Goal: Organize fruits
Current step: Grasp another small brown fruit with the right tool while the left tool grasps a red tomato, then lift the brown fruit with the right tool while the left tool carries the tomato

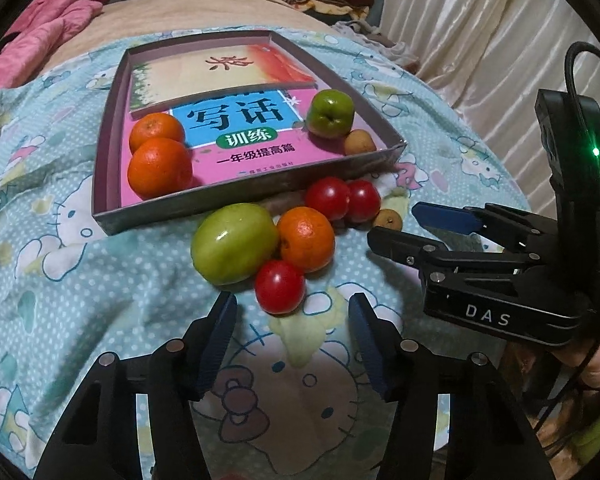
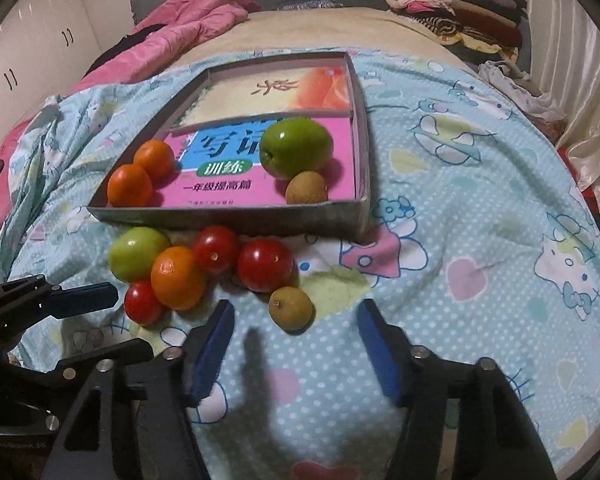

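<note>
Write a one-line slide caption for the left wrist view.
Open left gripper faces a cherry tomato among loose fruit before a shallow box; right gripper waits alongside.

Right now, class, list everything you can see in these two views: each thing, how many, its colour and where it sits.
box: one, grey, shallow, on the blanket
books: two, pink and cream, lining the box
oranges in box: two, left side
green fruit in box: one, right side
brown fruit in box: one, near-right corner
loose red fruits: three, before the box
loose orange: one
loose green fruit: one
loose brown fruit: one
blanket: one, blue cartoon print
pink quilt: one, far left
folded clothes: one stack, far right
left gripper: open, empty
right gripper: open, empty
</note>
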{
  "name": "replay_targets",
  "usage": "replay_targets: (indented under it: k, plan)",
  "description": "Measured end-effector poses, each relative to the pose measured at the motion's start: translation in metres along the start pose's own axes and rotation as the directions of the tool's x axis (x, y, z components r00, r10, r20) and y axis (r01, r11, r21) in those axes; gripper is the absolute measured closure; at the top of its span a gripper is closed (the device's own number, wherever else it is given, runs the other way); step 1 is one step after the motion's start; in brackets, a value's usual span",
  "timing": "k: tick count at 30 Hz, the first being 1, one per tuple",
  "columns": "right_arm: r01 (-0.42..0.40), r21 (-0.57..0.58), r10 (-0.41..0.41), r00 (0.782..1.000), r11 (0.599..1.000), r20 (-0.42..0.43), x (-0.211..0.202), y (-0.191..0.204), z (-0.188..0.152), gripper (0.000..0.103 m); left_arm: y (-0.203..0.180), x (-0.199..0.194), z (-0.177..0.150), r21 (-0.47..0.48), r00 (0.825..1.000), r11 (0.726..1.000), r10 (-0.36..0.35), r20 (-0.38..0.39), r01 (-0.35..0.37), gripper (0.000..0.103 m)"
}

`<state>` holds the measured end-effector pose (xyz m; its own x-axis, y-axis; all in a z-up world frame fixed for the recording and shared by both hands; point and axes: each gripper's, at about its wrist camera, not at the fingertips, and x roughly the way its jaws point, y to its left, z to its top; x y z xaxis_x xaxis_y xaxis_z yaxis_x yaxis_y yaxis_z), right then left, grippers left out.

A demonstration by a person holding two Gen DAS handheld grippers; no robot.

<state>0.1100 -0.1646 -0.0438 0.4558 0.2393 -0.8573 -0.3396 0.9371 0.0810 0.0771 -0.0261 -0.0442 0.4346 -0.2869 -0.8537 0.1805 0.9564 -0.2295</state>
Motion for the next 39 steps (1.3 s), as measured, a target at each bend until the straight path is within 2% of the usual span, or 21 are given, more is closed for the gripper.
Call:
replay_targets:
  k: [2,4,10,13,23,31,39]
  plan:
    - [0.002,0.004,-0.002,1.000,1.000,-0.017,0.004,0.000,0.000,0.054,0.001,0.002,0.001,-0.006,1.000,1.000,0.001,0.000,-0.001,0.045]
    - [0.002,0.009,-0.002,1.000,1.000,-0.019,0.006,-0.001,0.000,0.057,0.003,0.002,0.001,-0.011,1.000,1.000,-0.002,-0.003,0.002,0.054]
    - [0.013,-0.006,-0.013,1.000,1.000,-0.023,0.011,0.001,0.001,0.065,0.005,0.008,0.004,-0.018,1.000,1.000,0.000,-0.010,-0.001,0.057]
    - [0.007,-0.006,-0.007,1.000,1.000,-0.021,0.012,0.001,0.002,0.074,0.004,0.010,0.004,-0.012,1.000,1.000,0.002,-0.014,-0.003,0.058]
    - [-0.021,0.014,0.021,1.000,1.000,-0.013,0.008,-0.003,0.002,0.079,-0.003,0.020,0.005,0.019,0.999,0.999,0.028,-0.027,-0.027,0.058]
    - [-0.056,0.041,0.055,0.998,0.998,0.035,-0.004,-0.008,0.004,0.079,0.001,0.026,0.010,0.019,0.999,0.999,0.041,-0.026,-0.041,0.075]
    - [-0.087,0.044,0.082,0.991,0.995,0.104,-0.020,-0.008,0.006,0.079,0.003,0.012,0.009,0.002,1.000,1.000,0.001,0.007,-0.001,0.076]
